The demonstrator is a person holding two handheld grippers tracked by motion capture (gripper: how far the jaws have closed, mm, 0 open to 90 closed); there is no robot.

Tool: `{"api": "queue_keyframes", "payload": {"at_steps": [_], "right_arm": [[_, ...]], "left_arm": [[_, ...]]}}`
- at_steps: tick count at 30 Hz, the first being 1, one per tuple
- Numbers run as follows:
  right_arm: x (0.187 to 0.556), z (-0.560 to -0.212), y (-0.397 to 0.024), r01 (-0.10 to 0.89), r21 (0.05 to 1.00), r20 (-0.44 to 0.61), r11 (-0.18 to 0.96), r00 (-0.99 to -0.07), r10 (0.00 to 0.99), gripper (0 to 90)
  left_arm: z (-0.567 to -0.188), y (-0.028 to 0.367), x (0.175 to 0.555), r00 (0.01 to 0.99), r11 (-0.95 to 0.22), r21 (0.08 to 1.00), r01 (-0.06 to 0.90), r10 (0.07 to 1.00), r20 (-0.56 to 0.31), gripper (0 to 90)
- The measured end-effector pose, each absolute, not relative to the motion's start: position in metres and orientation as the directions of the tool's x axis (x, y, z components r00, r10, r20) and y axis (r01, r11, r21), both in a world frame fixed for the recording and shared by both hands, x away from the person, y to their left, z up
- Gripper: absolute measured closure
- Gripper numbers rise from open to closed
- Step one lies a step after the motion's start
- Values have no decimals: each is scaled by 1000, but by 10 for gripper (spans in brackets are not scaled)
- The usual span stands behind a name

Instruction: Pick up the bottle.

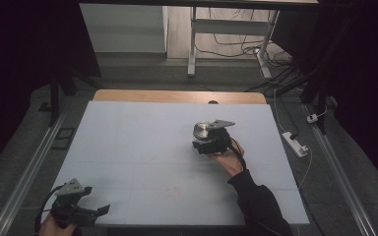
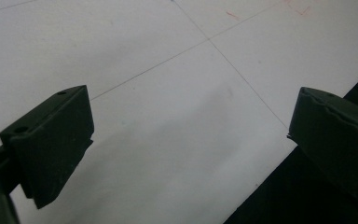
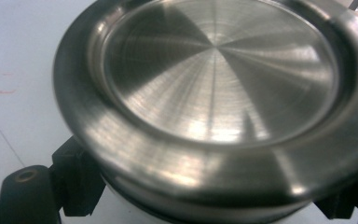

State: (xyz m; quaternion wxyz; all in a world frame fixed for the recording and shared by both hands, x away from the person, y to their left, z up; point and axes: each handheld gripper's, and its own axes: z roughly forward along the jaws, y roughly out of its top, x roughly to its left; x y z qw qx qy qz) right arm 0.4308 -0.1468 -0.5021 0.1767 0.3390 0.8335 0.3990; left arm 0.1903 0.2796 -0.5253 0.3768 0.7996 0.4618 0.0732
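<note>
One round, brushed-steel lid (image 3: 214,93) with a raised rim sits right of the desk's (image 1: 128,157) centre, clamped by the right gripper (image 1: 207,140), while the left gripper (image 1: 91,209) gapes empty at the near-left corner.

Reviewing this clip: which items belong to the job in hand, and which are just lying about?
In the job:
- round steel dish
- right hand-held gripper, shut on the dish

Lying about:
- left hand-held gripper, open at the table's near corner
- white power strip on the floor

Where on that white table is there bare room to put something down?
Nearly everywhere: the white table lies bare from the left gripper at its near-left corner across to the far edge. Only the middle-right is taken, where the right gripper clamps the steel dish.
</note>
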Motion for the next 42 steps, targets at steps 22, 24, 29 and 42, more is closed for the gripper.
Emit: {"api": "queue_keyframes", "payload": {"at_steps": [22, 24, 29, 42], "right_arm": [[396, -479, -140, 372, 794, -28, 481, -767, 641, 143], [392, -478, -138, 364, 796, -28, 484, -776, 630, 143], [380, -474, -134, 348, 803, -20, 484, -795, 606, 143], [352, -467, -125, 316, 813, 1, 490, -841, 541, 144]], "left_arm": [[-525, 279, 190, 566, -296, 669, 681, 793, -226, 9], [-525, 279, 190, 566, -296, 669, 682, 793, -226, 9], [-525, 279, 190, 566, -295, 669, 682, 793, -227, 9], [-525, 279, 190, 568, -297, 669, 681, 791, -226, 10]]}}
